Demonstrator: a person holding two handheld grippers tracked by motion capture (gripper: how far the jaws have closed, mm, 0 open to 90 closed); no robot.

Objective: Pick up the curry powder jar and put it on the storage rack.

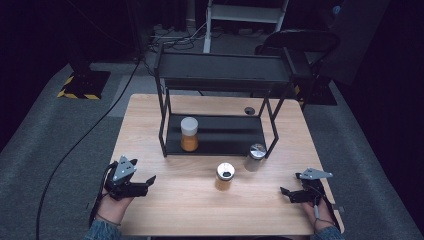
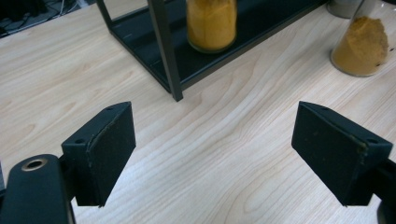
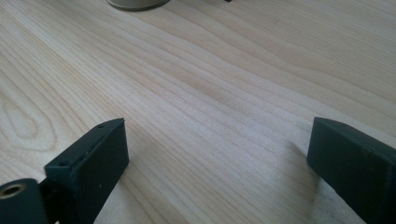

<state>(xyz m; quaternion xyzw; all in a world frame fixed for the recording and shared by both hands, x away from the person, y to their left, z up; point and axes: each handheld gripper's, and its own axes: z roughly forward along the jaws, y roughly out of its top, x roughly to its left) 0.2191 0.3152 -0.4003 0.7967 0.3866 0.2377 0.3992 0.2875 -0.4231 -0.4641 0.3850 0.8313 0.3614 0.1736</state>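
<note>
A jar of orange powder with a white lid point(image 1: 189, 134) point(image 2: 211, 23) stands on the lower shelf of a black rack point(image 1: 220, 70) point(image 2: 166, 51). Two silver-lidded jars stand on the table in front of it. One with orange powder point(image 1: 224, 176) point(image 2: 362, 44) is near the middle. The other point(image 1: 255, 157) is beside the rack's right front leg. My left gripper point(image 1: 147, 184) point(image 2: 215, 140) rests open at the table's near left, pointing right, with bare wood between its jaws. My right gripper point(image 1: 290, 186) point(image 3: 219, 158) is open at the near right, pointing left, and holds nothing.
The wooden table point(image 1: 200, 215) has a small round hole point(image 1: 249, 110) behind the rack. The rack's upper shelf spans the table's back half. A jar's base point(image 3: 135, 3) shows at the top edge of the right gripper view. A black chair point(image 1: 300, 42) stands beyond the table.
</note>
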